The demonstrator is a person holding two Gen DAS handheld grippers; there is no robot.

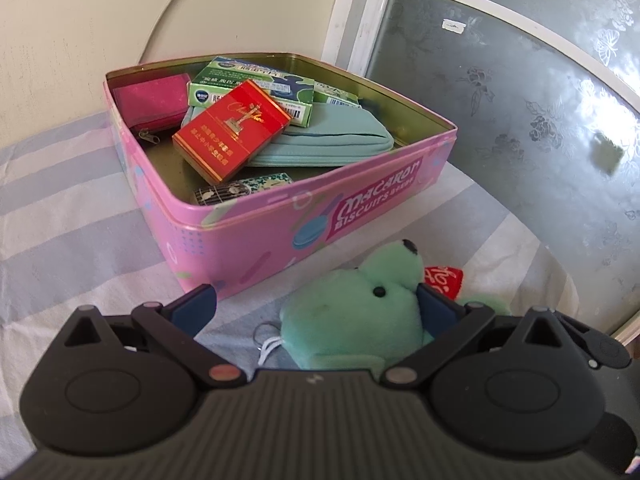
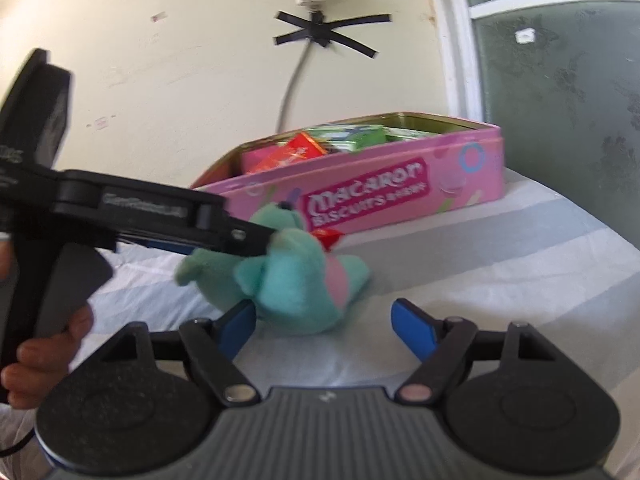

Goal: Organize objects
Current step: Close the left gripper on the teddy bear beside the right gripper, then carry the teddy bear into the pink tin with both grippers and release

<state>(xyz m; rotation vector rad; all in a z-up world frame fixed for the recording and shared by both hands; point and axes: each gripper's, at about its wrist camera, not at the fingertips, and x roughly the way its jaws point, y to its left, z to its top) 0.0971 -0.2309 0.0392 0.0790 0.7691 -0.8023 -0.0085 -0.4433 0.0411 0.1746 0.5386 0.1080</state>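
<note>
A green plush toy (image 1: 352,316) with a red heart tag (image 1: 442,280) sits on the striped cloth in front of a pink biscuit tin (image 1: 360,208). My left gripper (image 1: 316,304) is open with its blue fingers on either side of the toy's head, touching only on the right. In the right wrist view the toy (image 2: 296,280) sits before the tin (image 2: 400,192), and the left gripper reaches its head from the left. My right gripper (image 2: 324,328) is open and empty, just short of the toy. The tin holds a red packet (image 1: 232,132), green boxes (image 1: 256,84), a teal pouch (image 1: 328,140) and a pink purse (image 1: 154,98).
The striped cloth (image 1: 80,216) covers the table. A cream wall with taped cables (image 2: 320,32) stands behind the tin. A frosted glass door (image 1: 520,100) is on the right, past the table's edge. A person's hand (image 2: 44,348) holds the left gripper's handle.
</note>
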